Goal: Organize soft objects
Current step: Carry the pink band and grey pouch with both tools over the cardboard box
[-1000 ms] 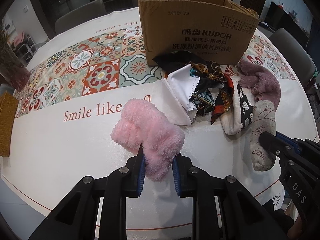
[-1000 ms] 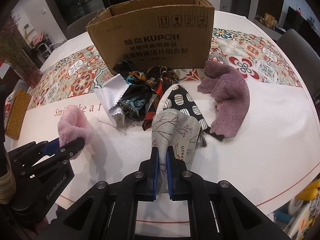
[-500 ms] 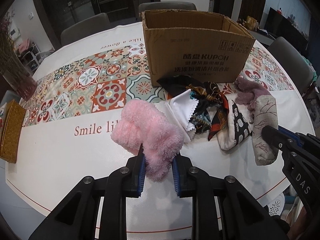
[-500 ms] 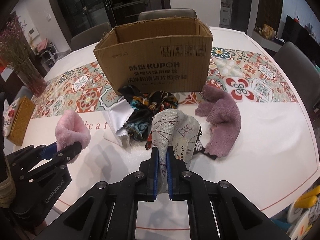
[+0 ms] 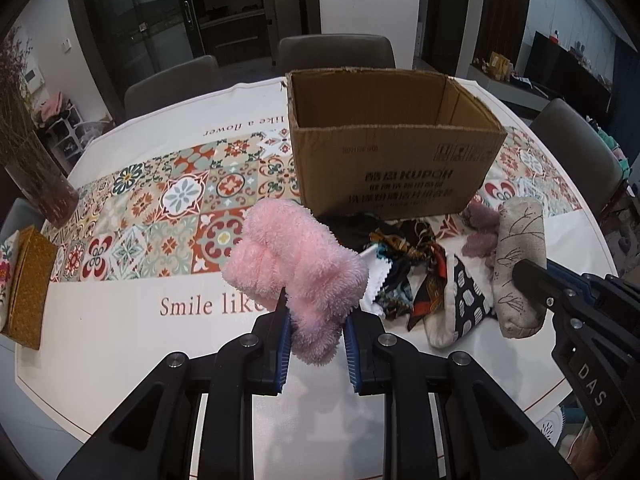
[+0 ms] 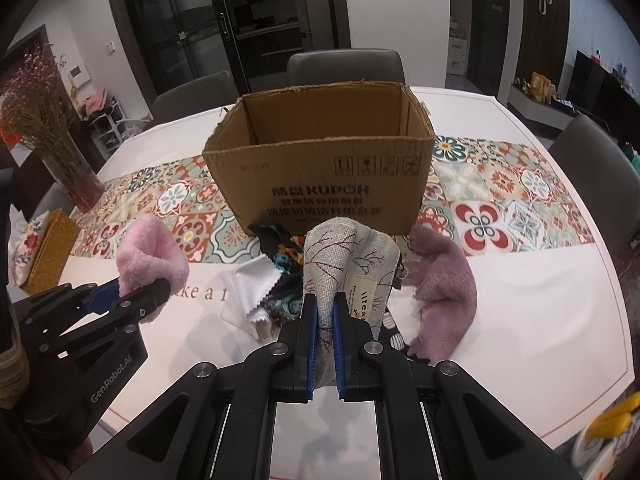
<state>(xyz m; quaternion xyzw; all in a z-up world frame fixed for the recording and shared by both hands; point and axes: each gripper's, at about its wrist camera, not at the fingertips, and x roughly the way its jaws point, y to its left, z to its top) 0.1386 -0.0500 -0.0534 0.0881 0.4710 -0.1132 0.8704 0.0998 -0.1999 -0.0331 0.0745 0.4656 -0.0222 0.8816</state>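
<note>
My left gripper [image 5: 315, 326] is shut on a fluffy pink cloth [image 5: 294, 270] and holds it above the table; the cloth also shows in the right wrist view [image 6: 150, 256]. My right gripper [image 6: 325, 314] is shut on a grey linen pouch with a branch print [image 6: 344, 264], lifted off the table; the pouch also shows in the left wrist view [image 5: 518, 256]. An open cardboard box [image 6: 320, 168] stands upright behind both. A mauve fluffy cloth [image 6: 444, 292], a white cloth [image 6: 254, 286] and patterned scarves [image 5: 412, 268] lie in front of the box.
The round table has a white cover [image 5: 120, 344] with a tiled runner. A vase of dried flowers [image 6: 68, 160] and a woven yellow box [image 5: 28, 276] stand at the left. Grey chairs [image 6: 346, 66] ring the table.
Both grippers have risen with their cloths and now look at the open top of the box. The pink cloth and the pouch have left the table.
</note>
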